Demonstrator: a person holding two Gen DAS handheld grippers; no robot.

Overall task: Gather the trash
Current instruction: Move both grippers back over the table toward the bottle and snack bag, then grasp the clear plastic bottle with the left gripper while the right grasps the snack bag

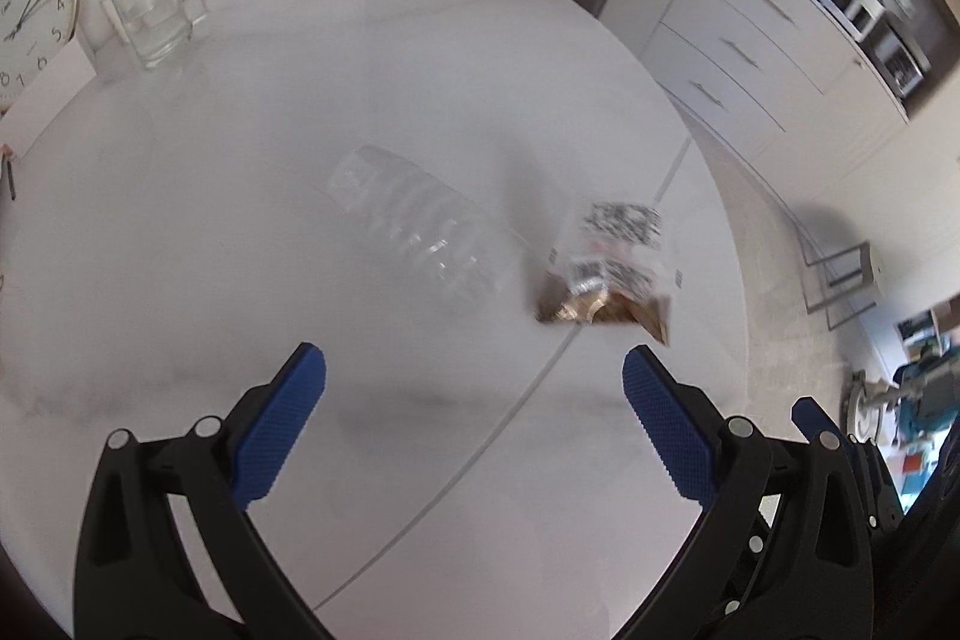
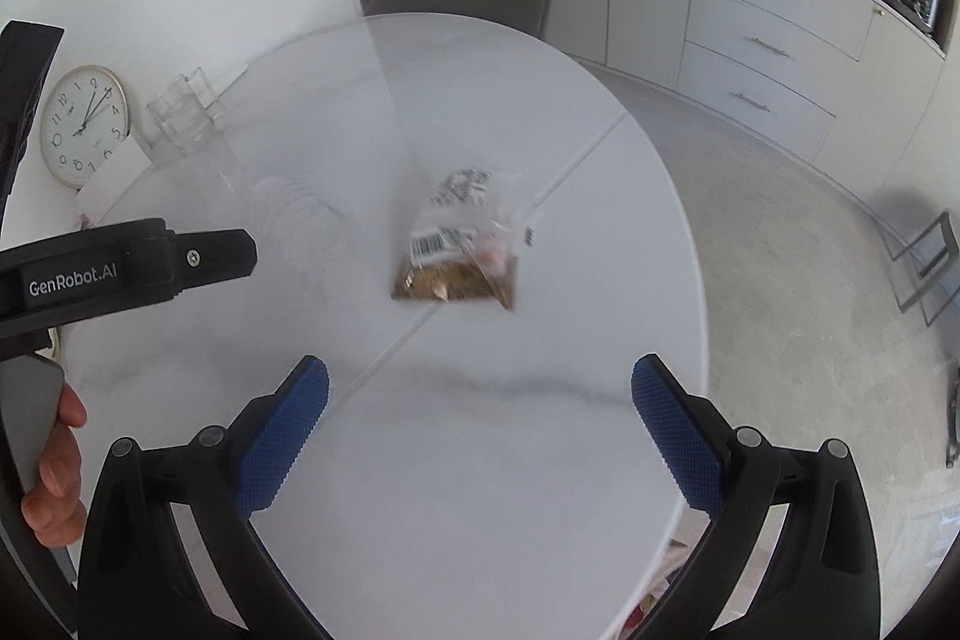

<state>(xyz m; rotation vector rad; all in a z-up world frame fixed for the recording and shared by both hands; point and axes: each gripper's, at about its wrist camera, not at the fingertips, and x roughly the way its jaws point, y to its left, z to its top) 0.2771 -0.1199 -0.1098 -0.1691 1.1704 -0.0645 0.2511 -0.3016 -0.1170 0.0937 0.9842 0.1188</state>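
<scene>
Both the left hand-held gripper (image 1: 474,376) and right hand-held gripper (image 2: 480,385) hover spread wide, empty. Ahead on the glossy white round table (image 2: 540,460) lie a crinkly clear snack wrapper (image 2: 459,244) and a ribbed transparent plastic bottle (image 1: 414,226); the bottle could roll, the wrapper slide.
</scene>
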